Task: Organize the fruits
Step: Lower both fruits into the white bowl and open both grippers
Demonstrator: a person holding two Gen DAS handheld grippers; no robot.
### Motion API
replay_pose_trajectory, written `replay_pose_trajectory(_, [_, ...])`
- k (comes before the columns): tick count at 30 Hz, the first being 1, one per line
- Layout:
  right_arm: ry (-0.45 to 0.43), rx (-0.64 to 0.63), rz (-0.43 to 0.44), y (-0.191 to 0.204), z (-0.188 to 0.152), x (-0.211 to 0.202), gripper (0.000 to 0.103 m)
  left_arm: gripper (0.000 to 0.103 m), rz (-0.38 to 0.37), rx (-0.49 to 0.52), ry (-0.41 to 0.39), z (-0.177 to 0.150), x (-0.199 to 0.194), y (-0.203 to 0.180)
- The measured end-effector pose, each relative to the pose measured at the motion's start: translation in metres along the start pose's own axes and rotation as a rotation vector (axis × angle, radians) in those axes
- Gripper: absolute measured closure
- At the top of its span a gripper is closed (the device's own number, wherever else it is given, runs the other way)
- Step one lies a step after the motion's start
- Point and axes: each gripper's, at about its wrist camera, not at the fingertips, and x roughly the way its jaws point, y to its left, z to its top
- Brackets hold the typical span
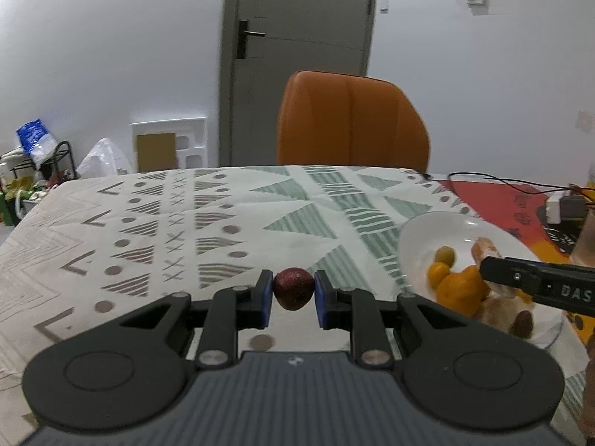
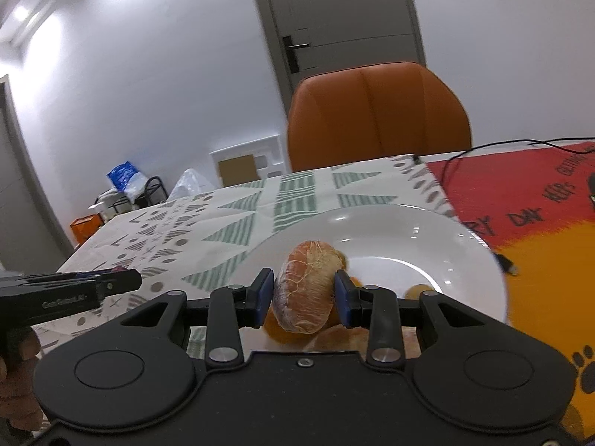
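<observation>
My left gripper [image 1: 293, 291] is shut on a small dark red fruit [image 1: 293, 288] and holds it above the patterned tablecloth [image 1: 186, 223], left of the white plate [image 1: 420, 238]. The plate holds orange mandarins [image 1: 459, 286], a small green fruit [image 1: 445, 255] and peeled pieces. My right gripper [image 2: 304, 291] is shut on a peeled mandarin [image 2: 306, 290] over the near part of the plate [image 2: 409, 234]. The right gripper's finger shows over the plate in the left wrist view [image 1: 535, 282]. The left gripper shows at the left edge of the right wrist view [image 2: 70, 290].
An orange chair [image 1: 349, 122] stands behind the table's far edge. A red and yellow mat [image 2: 528, 223] lies right of the plate, with a black cable [image 1: 502, 180] and a small box [image 1: 565, 204] on it. Clutter sits on the floor at far left.
</observation>
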Motion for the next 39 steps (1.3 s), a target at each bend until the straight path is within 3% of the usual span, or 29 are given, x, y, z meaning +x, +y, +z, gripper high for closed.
replay_pose_trajectory(22, [-0.03,0.025,-0.072,-0.034,0.014,0.008,0.069,0.081,-0.089,0.043,-0.017,0.018,0.021,-0.045])
replay_pose_trajectory(24, [-0.032,0.028,-0.08,-0.036,0.016,0.009,0.063,0.081,-0.098,0.044,-0.013,0.019,0.024,-0.049])
replay_pose_trajectory(39, [-0.052,0.127,-0.096,-0.06,0.004,-0.021,0.062,0.081,-0.155,0.08,0.001,0.022,0.036,-0.076])
